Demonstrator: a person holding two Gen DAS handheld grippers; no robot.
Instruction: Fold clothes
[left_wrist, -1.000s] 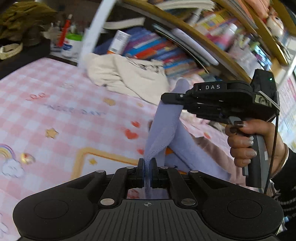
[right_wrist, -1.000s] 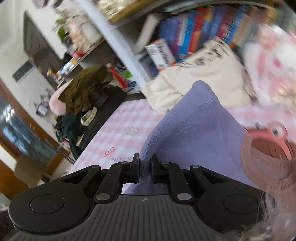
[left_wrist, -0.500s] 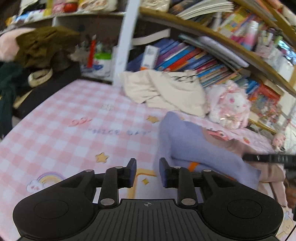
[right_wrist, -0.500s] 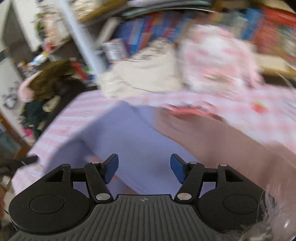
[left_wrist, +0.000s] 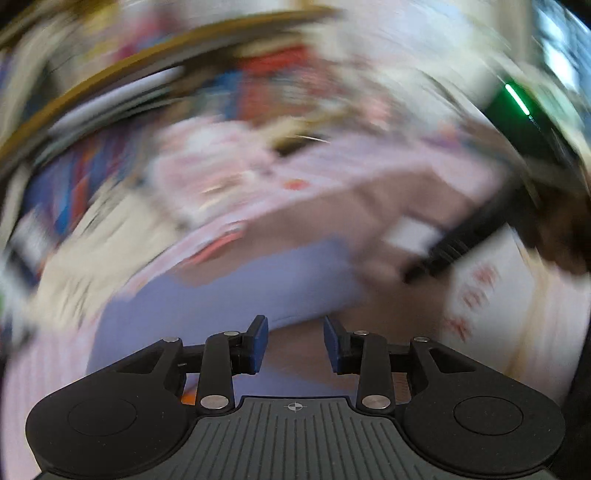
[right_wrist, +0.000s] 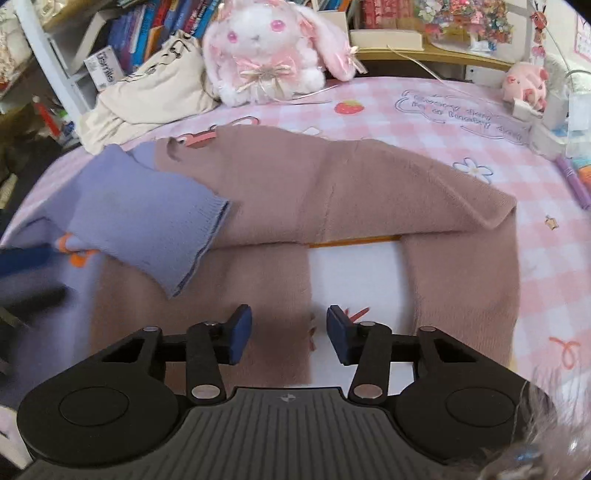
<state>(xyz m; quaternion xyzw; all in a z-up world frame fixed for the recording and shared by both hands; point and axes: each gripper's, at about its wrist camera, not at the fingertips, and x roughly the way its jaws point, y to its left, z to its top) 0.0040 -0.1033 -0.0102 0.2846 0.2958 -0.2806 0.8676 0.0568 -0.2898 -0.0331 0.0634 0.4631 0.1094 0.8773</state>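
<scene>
The left wrist view is smeared by heavy motion blur; only the black left tongs (left_wrist: 294, 345) stay sharp. The right wrist view is crisp, evenly and softly lit, with fisheye bending at the edges and a blurred left margin.

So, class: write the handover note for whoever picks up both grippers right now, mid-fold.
Left gripper: open, empty, over the lilac knitted part; its view is badly blurred.
Right gripper: open, empty, above the lower edge of the brown and lilac knitted sweater.
The sweater lies flat on the pink checked bedspread. The lilac ribbed-cuff sleeve is folded in across the brown body. The brown sleeve on the other side hangs down, unfolded.
Left to do, probably: fold in the brown sleeve, then fold the body.
</scene>
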